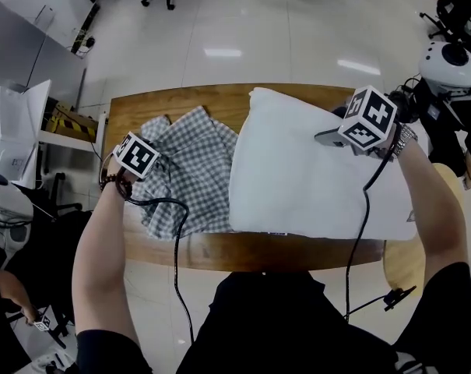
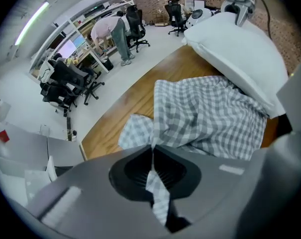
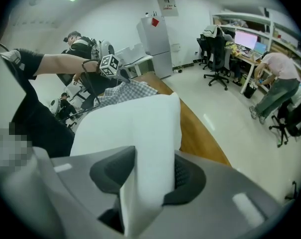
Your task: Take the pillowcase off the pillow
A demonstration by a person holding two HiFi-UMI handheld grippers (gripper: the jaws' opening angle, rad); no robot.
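Left gripper (image 2: 152, 152), lower centre: we log jaws pinched tight on grey-white checked cloth pillowcase (image 2: 205, 116). Right gripper (image 3: 152, 171), lower centre: jaws part-spread, clamping plump white fabric pillow (image 3: 130, 123) by its edge.

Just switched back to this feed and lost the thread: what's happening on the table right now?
A person is working with a gripper in each hand. The left gripper is shut on a fold of the checked pillowcase, which lies bunched on the wooden table. The right gripper is clamped on an edge of the white pillow. The pillow looks bare and lies beside the pillowcase, overlapping its edge, so the case appears to be off.
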